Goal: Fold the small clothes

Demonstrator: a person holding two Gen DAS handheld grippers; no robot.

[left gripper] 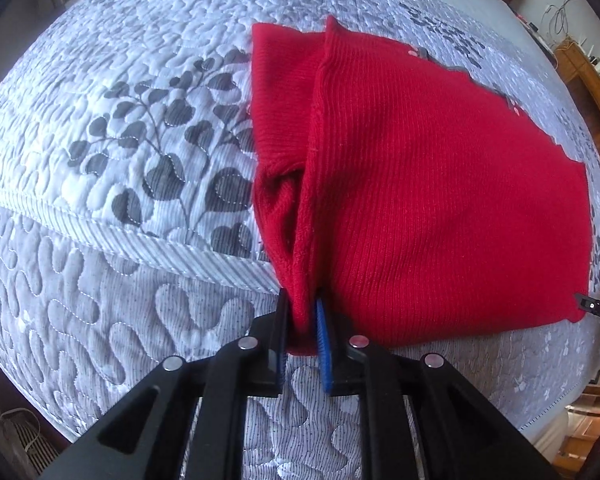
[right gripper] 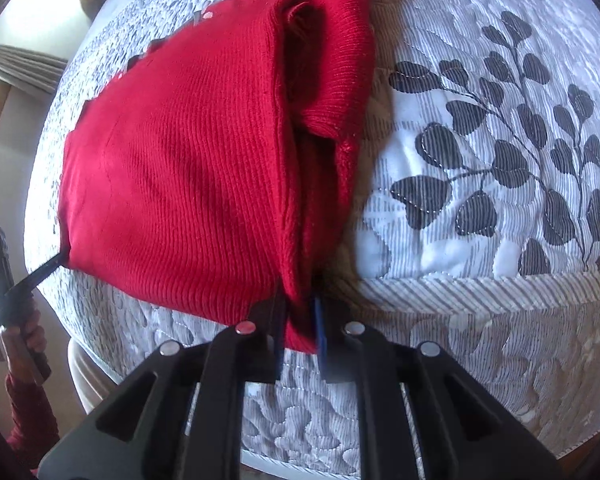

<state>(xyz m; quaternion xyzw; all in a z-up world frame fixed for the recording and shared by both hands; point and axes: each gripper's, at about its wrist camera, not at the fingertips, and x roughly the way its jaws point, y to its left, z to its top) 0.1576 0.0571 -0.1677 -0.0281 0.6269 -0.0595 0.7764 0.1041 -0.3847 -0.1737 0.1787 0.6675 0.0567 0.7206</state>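
A red ribbed knit garment (left gripper: 420, 180) lies folded on the quilted bedspread (left gripper: 120, 320), one layer doubled over another along its left side. My left gripper (left gripper: 302, 300) pinches the garment's near left corner, with red fabric filling the narrow gap between its black finger and blue pad. In the right wrist view the same garment (right gripper: 180, 160) spreads away to the left, and my right gripper (right gripper: 300, 304) grips its near right corner the same way. Each gripper shows small in the other's view: the right gripper (left gripper: 592, 308) and the left gripper (right gripper: 56, 262), both at the garment's near edge.
The bedspread (right gripper: 480, 160) is grey and white with dark leaf prints and a ribbed seam band (left gripper: 100, 232) near the bed's edge. A hand (right gripper: 32, 336) with a red sleeve holds the left gripper. Wooden furniture (left gripper: 580, 68) stands beyond the bed.
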